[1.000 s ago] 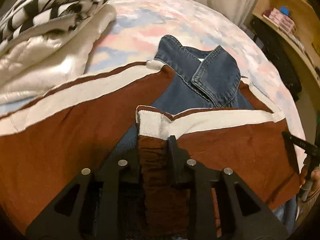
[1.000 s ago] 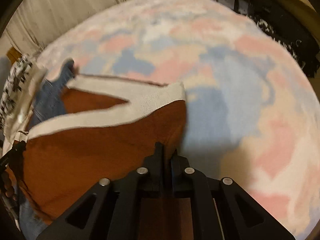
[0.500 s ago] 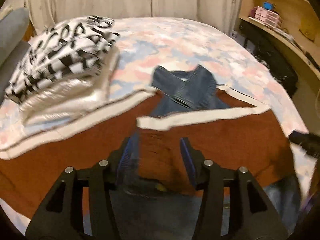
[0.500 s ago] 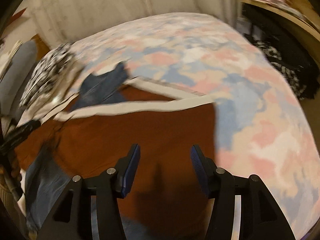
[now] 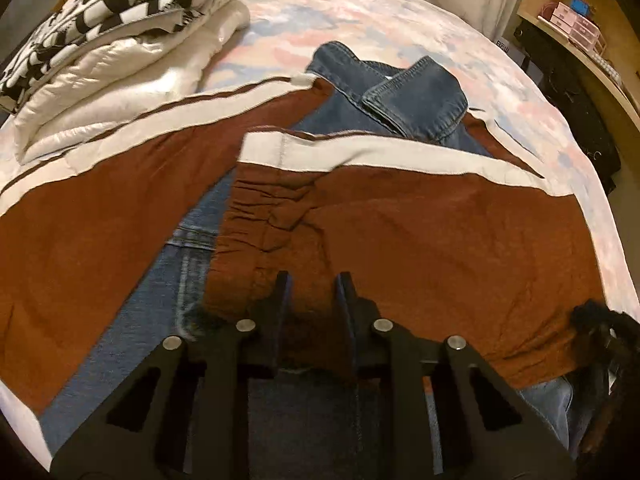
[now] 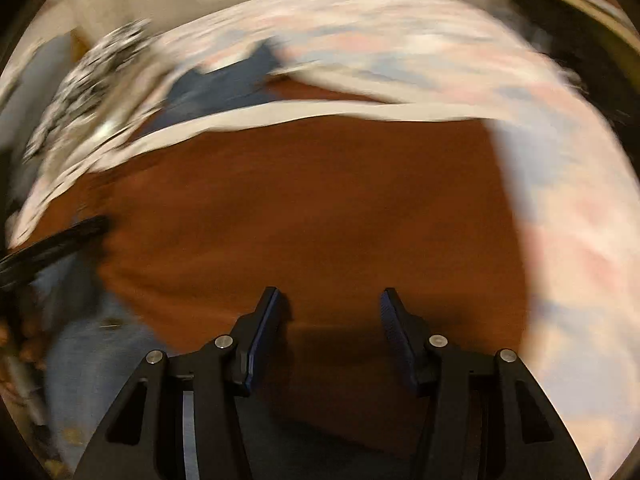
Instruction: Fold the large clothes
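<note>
Two garments lie layered on the bed with the pink, blue and white patterned cover (image 5: 400, 12): a rust-brown knit garment with cream-white edge bands (image 5: 420, 220) spread over a blue denim jacket (image 5: 404, 92), whose collar shows beyond the brown fabric's far edge. At the far left of the bed sits a folded shiny white quilted coat (image 5: 132, 76) with a black-and-white patterned cloth (image 5: 120, 4) stacked on top. The left gripper (image 5: 312, 292) has just been closing, and a bunched fold of the brown fabric sits between its narrowly spaced jaws, which pinch it. The right gripper (image 6: 328, 320) has its jaws well apart above the flat brown fabric, which lies under them and is not clamped; they have just narrowed slightly. The right wrist view is smeared by motion. A wooden shelf with small pink boxes (image 5: 576, 24) stands past the bed's right side.
</note>
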The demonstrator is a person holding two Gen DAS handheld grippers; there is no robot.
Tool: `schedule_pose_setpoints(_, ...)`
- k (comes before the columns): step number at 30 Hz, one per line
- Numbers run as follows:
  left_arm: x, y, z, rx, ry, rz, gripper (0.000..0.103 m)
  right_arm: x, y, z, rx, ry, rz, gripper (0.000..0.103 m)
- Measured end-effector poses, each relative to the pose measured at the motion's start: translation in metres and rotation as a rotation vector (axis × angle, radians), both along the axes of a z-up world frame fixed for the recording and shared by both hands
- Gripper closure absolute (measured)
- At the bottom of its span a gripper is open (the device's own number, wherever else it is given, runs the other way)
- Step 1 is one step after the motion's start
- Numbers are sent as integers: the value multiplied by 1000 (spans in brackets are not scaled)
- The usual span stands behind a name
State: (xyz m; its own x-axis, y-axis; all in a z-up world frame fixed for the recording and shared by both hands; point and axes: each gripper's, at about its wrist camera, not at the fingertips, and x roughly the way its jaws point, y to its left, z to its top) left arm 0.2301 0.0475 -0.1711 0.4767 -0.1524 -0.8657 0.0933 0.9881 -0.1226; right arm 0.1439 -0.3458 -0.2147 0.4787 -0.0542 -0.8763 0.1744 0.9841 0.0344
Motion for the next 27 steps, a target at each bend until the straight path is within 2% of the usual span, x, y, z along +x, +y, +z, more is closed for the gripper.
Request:
schedule_pose_setpoints(3,-7,8,4,-14,-11,1,85,-18,-42,-1,-11,16,-101,53)
schedule_pose_setpoints(6,-11,9,6,-10,-21,-3,84,-33,-68,-2,99,15,-143,53)
schedule_pose_setpoints(9,-16,4,12,17,-28,-6,81,-40,-74,3,110,4,-163,53)
schedule_pose_setpoints(12,-27,-2,21,28,-47,-21,67,-48,-67,14,121,-11,-168,53)
schedule_pose_setpoints(14,-36,-6,29,33,-65,-25,55,-47,-61,21,138,-20,-163,53)
schedule_pose_setpoints(22,-73,-15,54,61,-113,-30,52,-56,-27,49,166,-64,-120,53)
schedule_pose_setpoints(27,-100,-17,70,54,-119,-26,52,-84,-9,65,184,-84,-107,53)
